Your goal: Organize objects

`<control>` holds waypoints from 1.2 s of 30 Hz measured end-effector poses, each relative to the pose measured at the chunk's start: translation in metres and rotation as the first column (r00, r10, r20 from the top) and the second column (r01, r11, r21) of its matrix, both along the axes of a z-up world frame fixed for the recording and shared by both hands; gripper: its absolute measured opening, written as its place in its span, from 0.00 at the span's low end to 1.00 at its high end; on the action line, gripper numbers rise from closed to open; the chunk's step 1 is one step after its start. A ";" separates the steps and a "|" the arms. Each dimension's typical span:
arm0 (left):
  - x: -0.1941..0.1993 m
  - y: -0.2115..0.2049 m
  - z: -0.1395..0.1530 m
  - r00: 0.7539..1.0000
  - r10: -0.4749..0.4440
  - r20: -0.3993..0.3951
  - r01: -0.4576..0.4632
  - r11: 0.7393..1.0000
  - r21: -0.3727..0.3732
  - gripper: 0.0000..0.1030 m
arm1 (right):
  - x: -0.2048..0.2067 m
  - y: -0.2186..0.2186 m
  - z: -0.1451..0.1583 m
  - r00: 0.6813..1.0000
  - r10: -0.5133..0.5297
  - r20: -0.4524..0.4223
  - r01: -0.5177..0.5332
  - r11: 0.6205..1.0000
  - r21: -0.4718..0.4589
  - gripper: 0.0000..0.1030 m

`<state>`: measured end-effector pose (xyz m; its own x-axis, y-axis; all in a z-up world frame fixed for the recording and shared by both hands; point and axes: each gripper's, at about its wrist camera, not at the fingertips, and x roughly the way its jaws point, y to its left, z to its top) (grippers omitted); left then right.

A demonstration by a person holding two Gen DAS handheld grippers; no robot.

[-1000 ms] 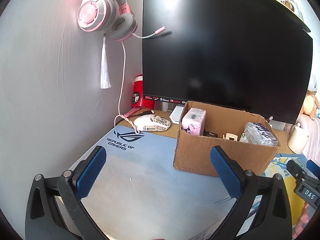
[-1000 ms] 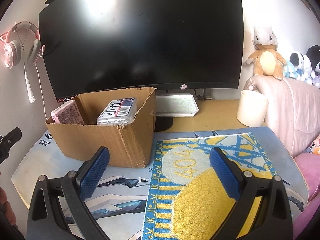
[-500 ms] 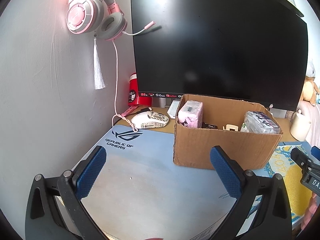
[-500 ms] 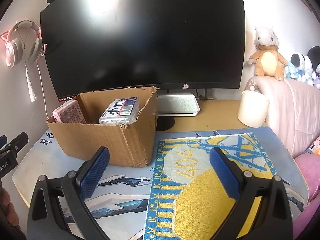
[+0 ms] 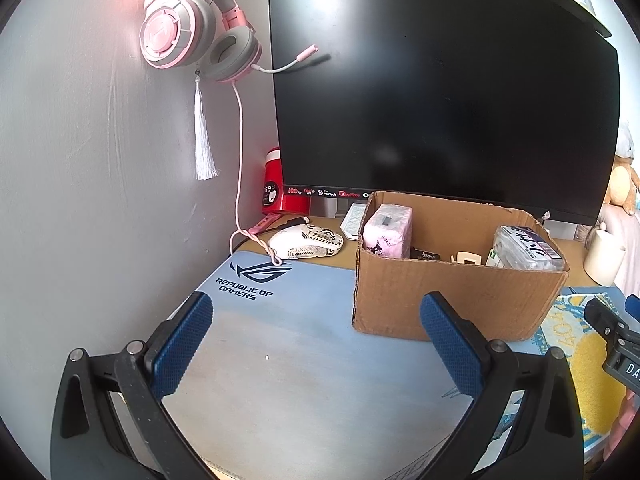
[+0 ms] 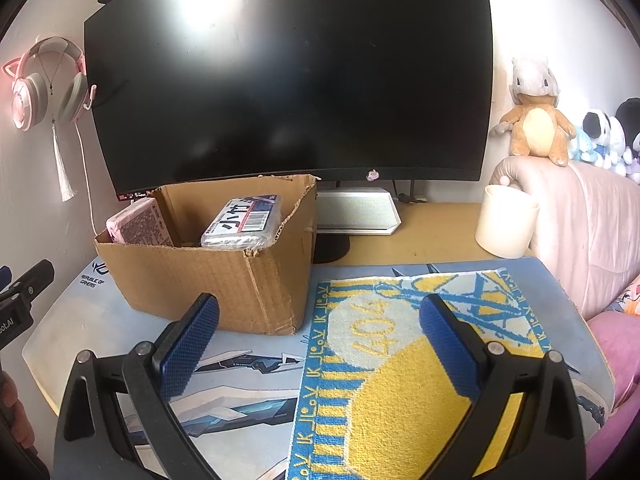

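A brown cardboard box [image 5: 456,300] [image 6: 208,280] stands on the blue desk mat [image 5: 288,360] [image 6: 120,336]. Inside it are a pink tissue pack [image 5: 387,231] [image 6: 134,228], a clear wrapped pack with a printed label [image 5: 526,248] [image 6: 244,222] and small items. My left gripper [image 5: 316,340] hovers open and empty over the mat, left of the box. My right gripper [image 6: 318,340] is open and empty above a yellow and blue towel [image 6: 400,360] that lies flat to the right of the box. A patterned white mouse [image 5: 306,242] sits behind the mat.
A large black monitor [image 5: 440,92] [image 6: 288,72] fills the back. A pink headset [image 5: 188,28] hangs on the left wall, its cable trailing to the desk. A red container [image 5: 276,196] stands by the monitor, a cream cup [image 6: 506,220] at the right, plush toys [image 6: 536,120] on a pink seat.
The left gripper's view has shifted so the box now sits more centred and farther off. The right gripper barely moved. Both stay open and empty.
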<state>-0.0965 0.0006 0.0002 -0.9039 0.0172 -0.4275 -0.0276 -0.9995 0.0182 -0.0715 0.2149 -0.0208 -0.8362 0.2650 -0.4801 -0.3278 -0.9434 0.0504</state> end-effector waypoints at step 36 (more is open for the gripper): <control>0.001 -0.001 0.001 1.000 -0.019 0.011 0.019 1.000 0.018 1.00 | -0.001 -0.002 0.000 1.000 0.005 0.007 -0.005 1.000 -0.003 1.00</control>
